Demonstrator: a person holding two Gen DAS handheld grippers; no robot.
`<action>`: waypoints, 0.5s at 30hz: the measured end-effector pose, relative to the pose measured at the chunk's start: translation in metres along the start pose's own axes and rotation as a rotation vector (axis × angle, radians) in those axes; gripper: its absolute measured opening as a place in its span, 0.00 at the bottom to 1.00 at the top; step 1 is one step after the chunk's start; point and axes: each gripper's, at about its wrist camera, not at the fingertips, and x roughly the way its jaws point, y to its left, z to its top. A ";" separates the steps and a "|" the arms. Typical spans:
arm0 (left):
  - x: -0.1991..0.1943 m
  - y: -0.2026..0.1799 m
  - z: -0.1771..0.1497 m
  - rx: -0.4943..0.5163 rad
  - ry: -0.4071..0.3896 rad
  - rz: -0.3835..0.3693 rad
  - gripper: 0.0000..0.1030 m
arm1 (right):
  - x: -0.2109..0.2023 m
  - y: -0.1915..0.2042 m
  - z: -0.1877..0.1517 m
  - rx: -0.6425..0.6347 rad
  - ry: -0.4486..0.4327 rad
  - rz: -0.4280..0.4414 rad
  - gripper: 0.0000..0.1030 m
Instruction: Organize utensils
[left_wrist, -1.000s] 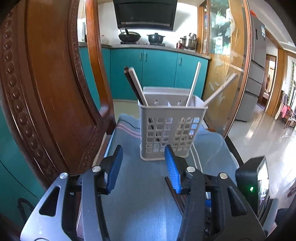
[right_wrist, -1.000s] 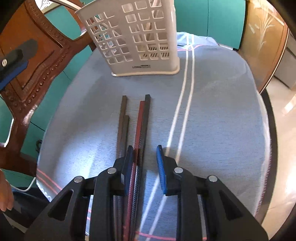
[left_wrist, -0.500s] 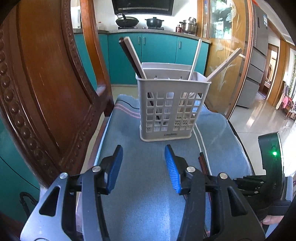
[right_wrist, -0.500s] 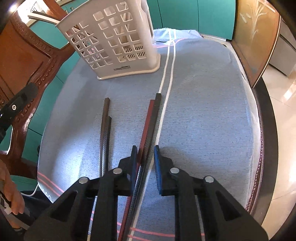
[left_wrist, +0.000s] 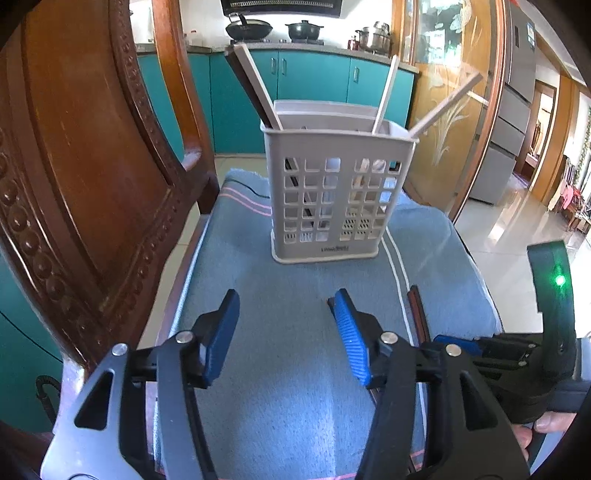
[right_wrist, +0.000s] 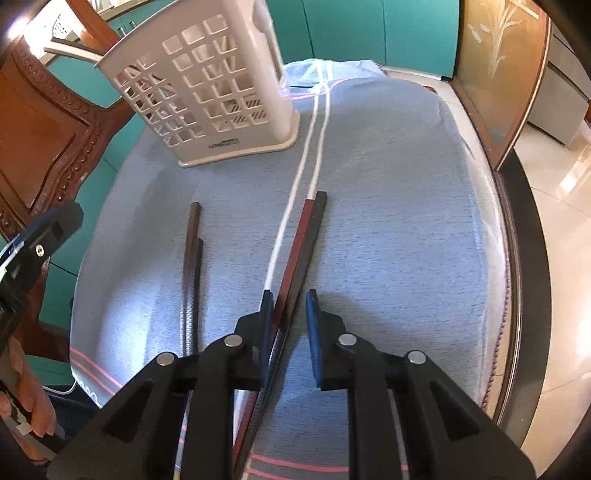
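Dark chopsticks (right_wrist: 301, 254) lay lengthwise between the right claw's (right_wrist: 288, 325) narrowed, not visibly gripping jaws, pointing toward the basket (right_wrist: 207, 85) ahead-left, while the left claw (left_wrist: 284, 332) gaped empty.

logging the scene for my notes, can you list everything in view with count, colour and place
utensil basket: one, pale grey lattice, upright at the far end of the cloth
chopsticks in the basket: about four, three pale and one dark, leaning out of its top
dark brown chopsticks: two, lying on the cloth left of the white stripes
red and black chopsticks: two, side by side on the cloth, near ends between the right tool's pads
cloth: one, blue with white and pink stripes, covering the table
wooden chair: one, carved brown, left of the cloth
left tool: open, nothing between its pads
right tool: narrow gap, not clamped
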 end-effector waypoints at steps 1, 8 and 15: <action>0.001 -0.001 -0.001 0.001 0.009 -0.001 0.53 | -0.001 -0.001 0.000 -0.001 -0.003 -0.012 0.17; 0.013 -0.004 -0.008 0.006 0.069 -0.001 0.53 | -0.003 0.006 -0.004 -0.082 -0.009 -0.022 0.19; 0.019 0.005 -0.007 -0.008 0.086 0.021 0.53 | -0.008 -0.009 -0.002 -0.023 -0.024 -0.016 0.19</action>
